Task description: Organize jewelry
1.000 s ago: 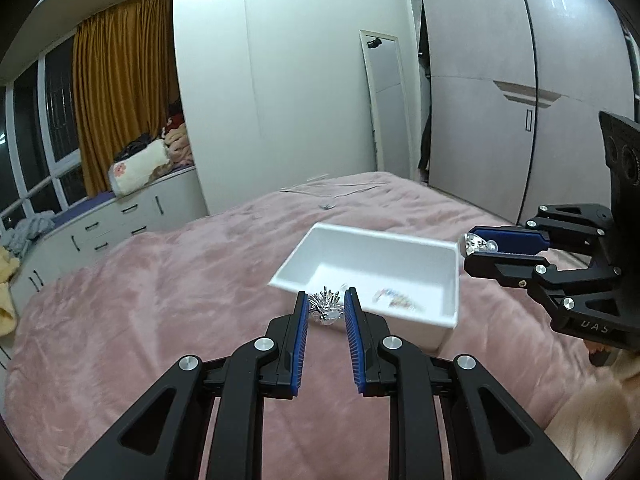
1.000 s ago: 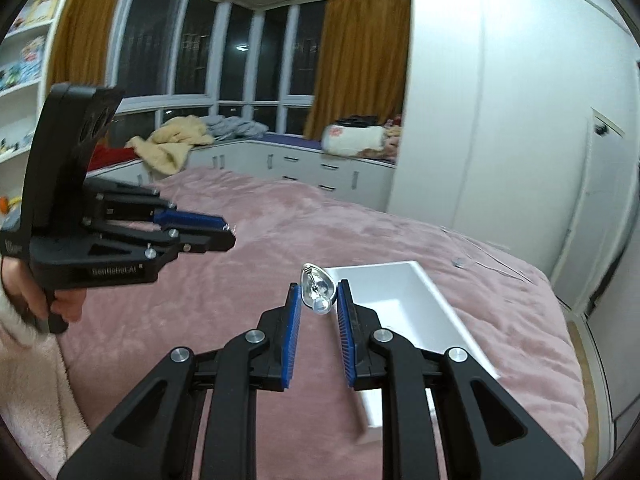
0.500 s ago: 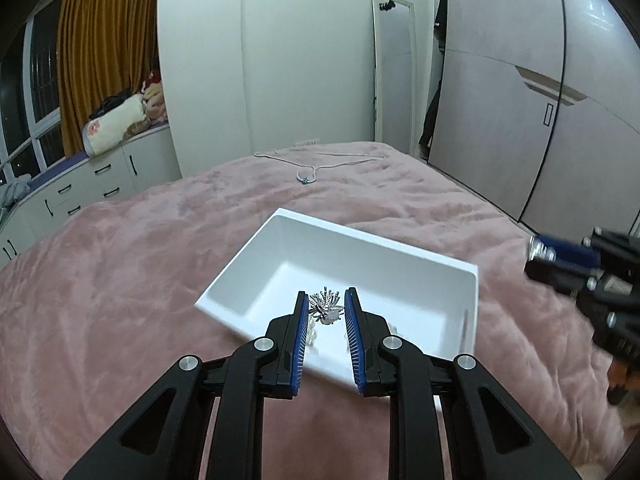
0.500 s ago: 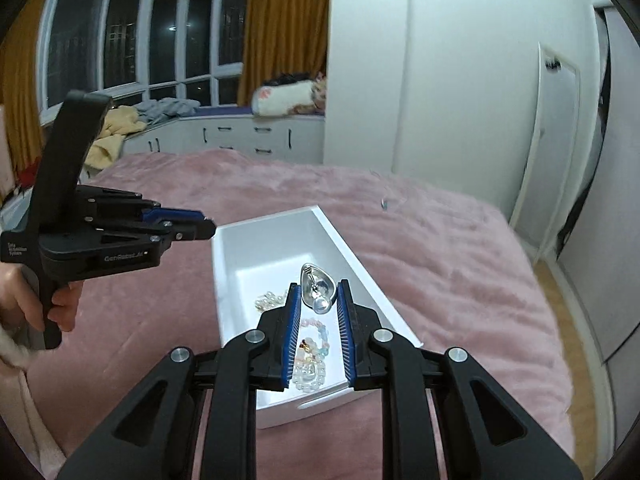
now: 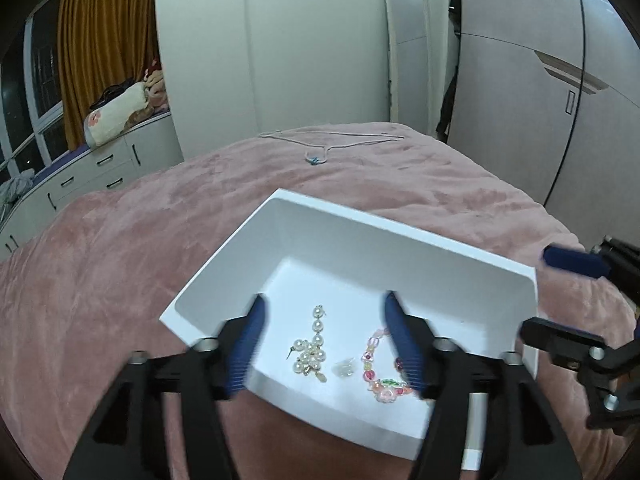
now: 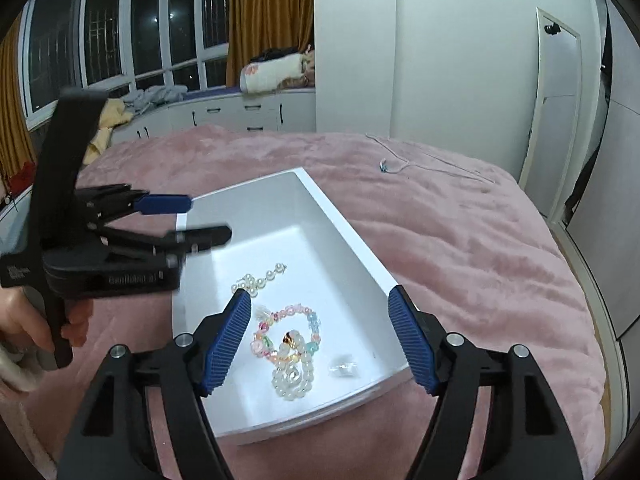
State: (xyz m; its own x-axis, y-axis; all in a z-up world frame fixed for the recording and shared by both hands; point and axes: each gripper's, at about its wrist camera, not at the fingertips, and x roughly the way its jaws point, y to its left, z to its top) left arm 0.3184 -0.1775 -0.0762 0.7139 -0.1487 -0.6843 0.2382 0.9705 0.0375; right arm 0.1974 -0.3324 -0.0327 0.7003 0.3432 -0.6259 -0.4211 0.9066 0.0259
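Observation:
A white box [image 5: 400, 236] [image 6: 340, 220] sits on the pink bed. It holds a pearl piece [image 5: 310, 350] [image 6: 258, 278], a coloured bead bracelet [image 5: 380, 376] [image 6: 286, 332], a white bead bracelet [image 6: 292, 378] and small clear pieces [image 5: 345, 368] [image 6: 342, 368]. My left gripper [image 5: 326, 344] is open above the box's near side. It shows in the right wrist view [image 6: 188, 220]. My right gripper [image 6: 320, 334] is open above the box, and it shows in the left wrist view [image 5: 560, 296]. A thin necklace [image 5: 320, 148] [image 6: 400, 164] lies on the bed beyond the box.
The pink blanket [image 5: 100, 260] covers the bed. White drawers [image 6: 248, 112] run under the windows with clothes on top. A mirror [image 5: 408, 52] and wardrobe doors [image 5: 540, 80] stand behind the bed.
Both grippers have opened over the box. The spiky silver piece from the left and the clear teardrop piece from the right are no longer between the fingers. Both grippers moved closer to the box.

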